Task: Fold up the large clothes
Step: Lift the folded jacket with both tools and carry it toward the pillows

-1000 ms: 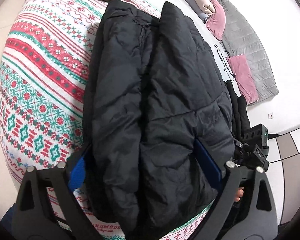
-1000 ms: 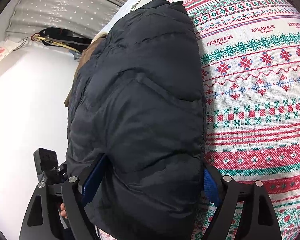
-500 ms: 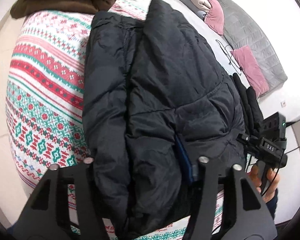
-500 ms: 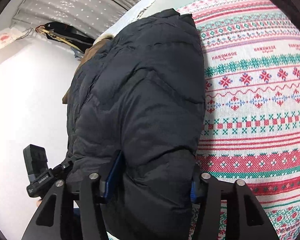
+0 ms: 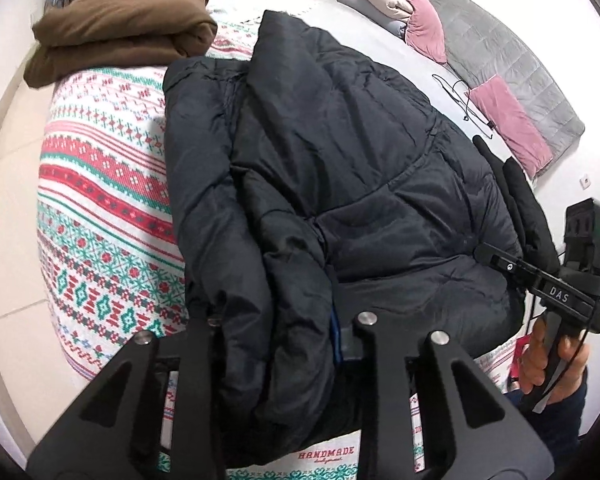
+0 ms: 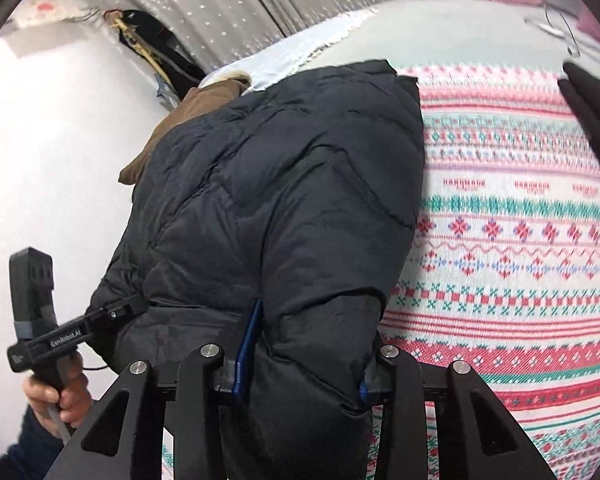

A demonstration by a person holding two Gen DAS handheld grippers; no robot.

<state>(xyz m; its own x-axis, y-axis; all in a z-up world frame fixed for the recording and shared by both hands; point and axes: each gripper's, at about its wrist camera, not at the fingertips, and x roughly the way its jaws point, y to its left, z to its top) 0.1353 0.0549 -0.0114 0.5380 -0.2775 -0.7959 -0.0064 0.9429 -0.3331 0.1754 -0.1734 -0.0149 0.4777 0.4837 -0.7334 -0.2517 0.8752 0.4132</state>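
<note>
A black puffer jacket (image 5: 332, 168) lies folded lengthwise on a red, green and white patterned blanket (image 5: 100, 184). My left gripper (image 5: 276, 332) is shut on the jacket's near hem at its left side. My right gripper (image 6: 308, 360) is shut on the near hem at the other side; the jacket (image 6: 284, 200) fills the middle of the right wrist view. The right gripper also shows in the left wrist view (image 5: 496, 260), and the left gripper in the right wrist view (image 6: 120, 312), each pressed against the jacket's edge.
A folded brown garment (image 5: 120, 28) lies at the blanket's far left corner. Black gloves or sleeves (image 5: 520, 200) lie right of the jacket. Grey and pink pillows (image 5: 500, 92) and a cable lie on the bed beyond. The floor (image 5: 8, 160) is at the left.
Both grippers have closed from wide open onto the jacket's near hem. Both cameras have risen and pulled back, so more of the bed shows.
</note>
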